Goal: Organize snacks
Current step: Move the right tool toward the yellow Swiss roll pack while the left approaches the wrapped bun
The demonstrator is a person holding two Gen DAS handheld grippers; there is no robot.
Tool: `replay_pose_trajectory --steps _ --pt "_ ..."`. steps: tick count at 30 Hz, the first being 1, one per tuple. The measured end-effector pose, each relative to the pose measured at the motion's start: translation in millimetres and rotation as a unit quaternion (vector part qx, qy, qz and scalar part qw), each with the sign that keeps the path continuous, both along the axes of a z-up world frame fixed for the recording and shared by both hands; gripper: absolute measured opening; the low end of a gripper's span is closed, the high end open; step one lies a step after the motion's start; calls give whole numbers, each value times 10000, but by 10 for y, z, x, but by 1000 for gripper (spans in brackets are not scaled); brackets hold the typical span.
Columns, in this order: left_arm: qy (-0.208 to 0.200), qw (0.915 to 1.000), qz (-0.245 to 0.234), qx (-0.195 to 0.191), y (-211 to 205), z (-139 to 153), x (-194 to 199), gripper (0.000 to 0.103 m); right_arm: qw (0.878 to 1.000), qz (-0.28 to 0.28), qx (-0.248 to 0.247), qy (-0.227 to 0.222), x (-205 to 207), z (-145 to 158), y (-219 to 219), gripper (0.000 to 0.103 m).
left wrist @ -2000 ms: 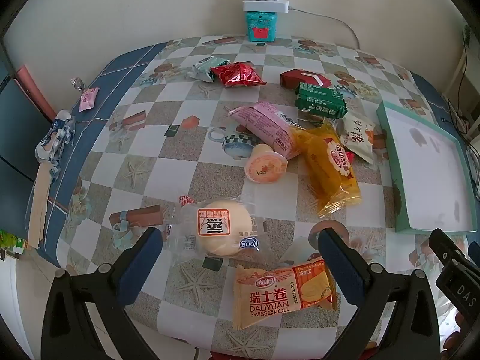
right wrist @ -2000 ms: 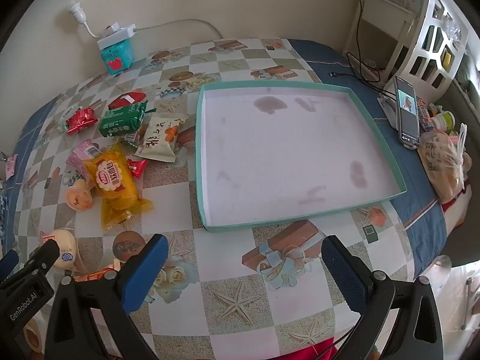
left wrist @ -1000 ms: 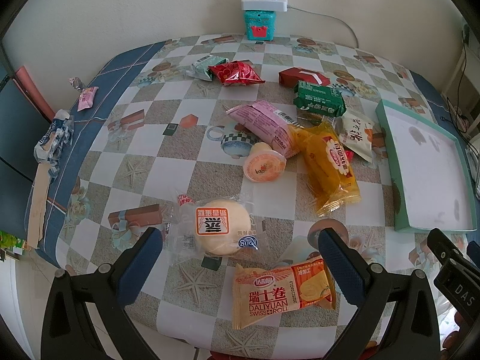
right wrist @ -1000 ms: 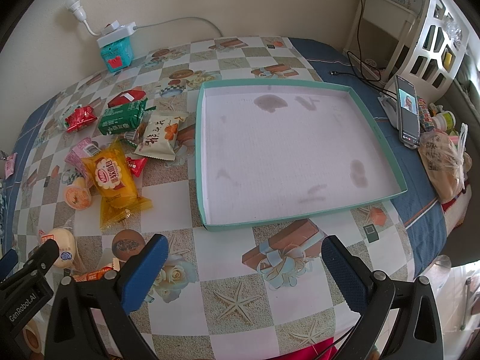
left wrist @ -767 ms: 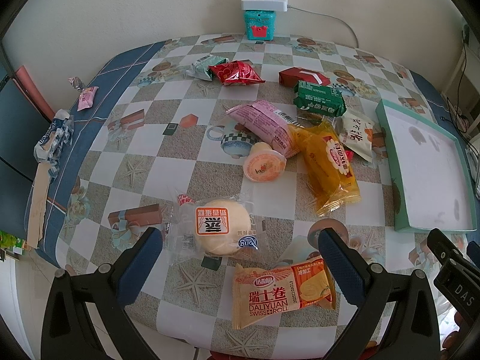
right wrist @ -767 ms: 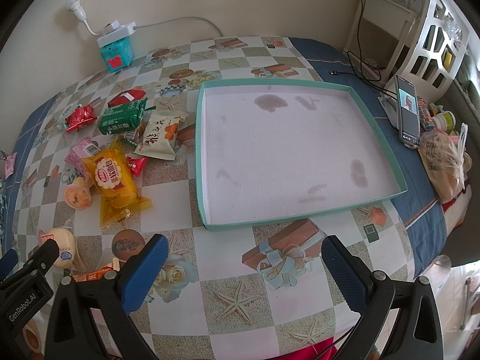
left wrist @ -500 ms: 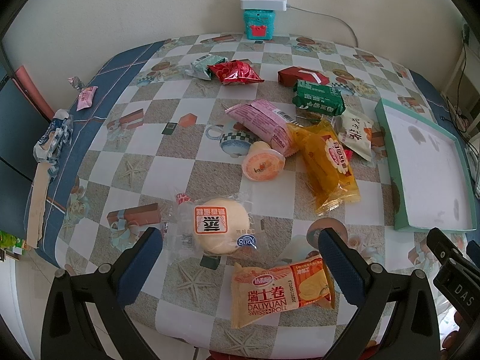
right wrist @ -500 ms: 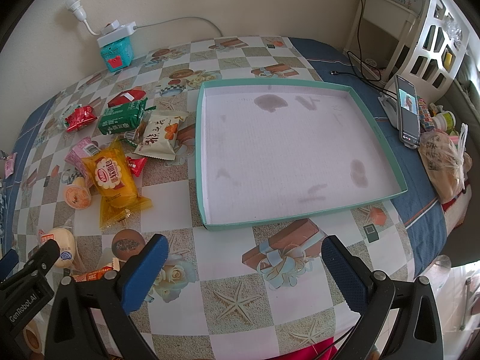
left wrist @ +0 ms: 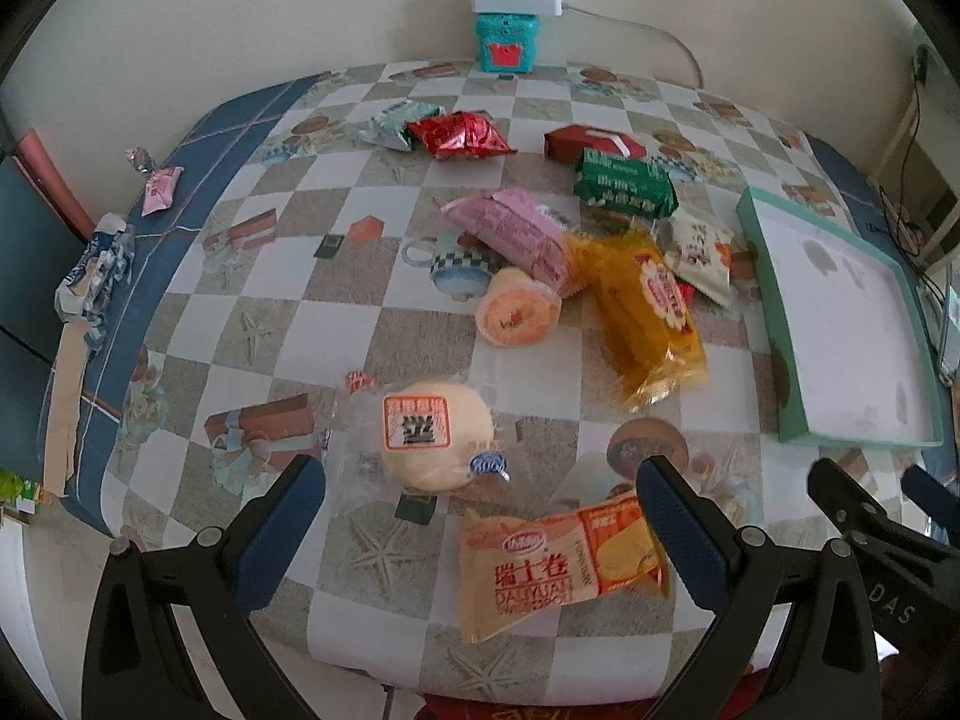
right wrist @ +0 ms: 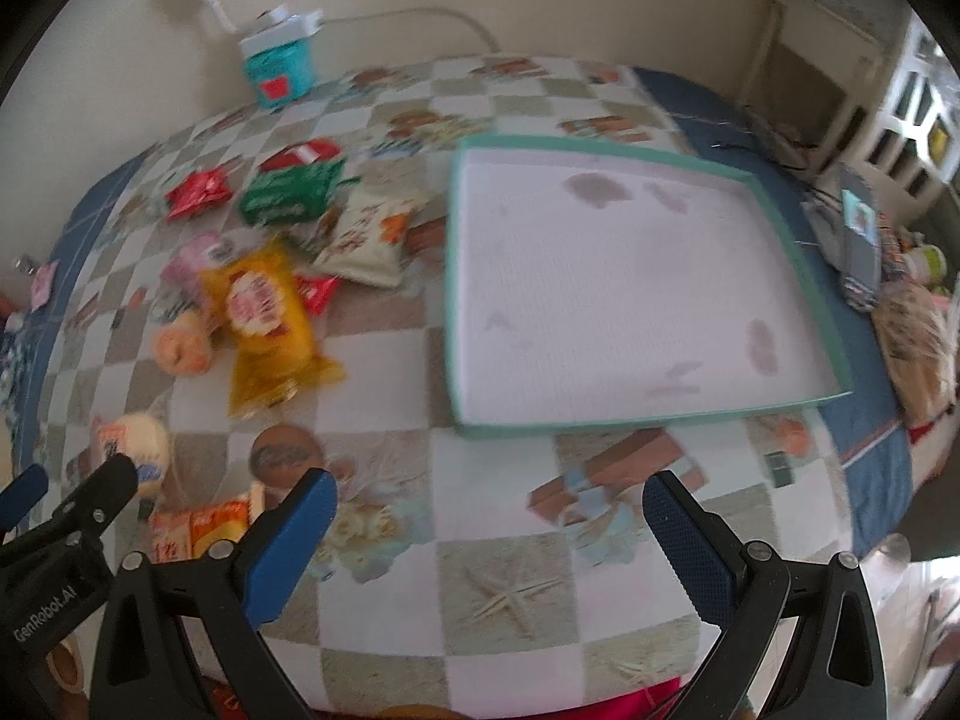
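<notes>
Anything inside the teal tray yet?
No snacks: the teal tray shows only its stained white floor. The strip just behind its near wall is hidden in the right wrist view.

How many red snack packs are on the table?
3: foil bag at the far side, box behind the green pack, small packet peeking beside the yellow pack; more may be hidden.
</notes>
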State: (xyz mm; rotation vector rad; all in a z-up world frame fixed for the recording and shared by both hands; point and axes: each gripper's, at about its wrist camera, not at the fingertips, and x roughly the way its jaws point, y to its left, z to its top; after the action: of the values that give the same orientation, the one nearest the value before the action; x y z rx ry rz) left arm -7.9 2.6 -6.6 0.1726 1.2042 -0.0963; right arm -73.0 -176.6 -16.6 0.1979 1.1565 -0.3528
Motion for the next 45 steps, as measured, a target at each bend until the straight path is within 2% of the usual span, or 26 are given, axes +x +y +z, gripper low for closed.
replay_pose_trajectory --steps 3,5,7,19,23,28,32,40,45 --pt "315 9994 -44 -141 73 -62 -19 103 9999 100 85 63 38 -30 57 103" --pt "0 9997 -98 -228 107 -108 -49 103 9998 124 149 93 42 -50 84 103" --pt "-81 9997 -158 -181 123 -145 -70 103 9997 79 186 136 37 -70 79 103" --pt "39 9965 -778 -292 -70 -248 -242 103 9993 -269 197 172 22 -46 -39 103" --pt "30 9975 -592 -389 21 -230 -216 103 9996 -22 251 154 26 -31 42 103" --pt "124 9989 -326 -327 210 -255 -178 103 9964 532 581 296 70 -130 268 103" --pt "118 9991 -208 -359 358 -255 -171 103 9936 647 860 331 112 -166 356 103" --pt "-16 9992 150 -374 663 -193 -111 103 9931 697 860 390 105 -165 423 103" --pt "6 9985 266 -489 783 -184 -85 103 9890 1076 874 521 125 -200 614 103"
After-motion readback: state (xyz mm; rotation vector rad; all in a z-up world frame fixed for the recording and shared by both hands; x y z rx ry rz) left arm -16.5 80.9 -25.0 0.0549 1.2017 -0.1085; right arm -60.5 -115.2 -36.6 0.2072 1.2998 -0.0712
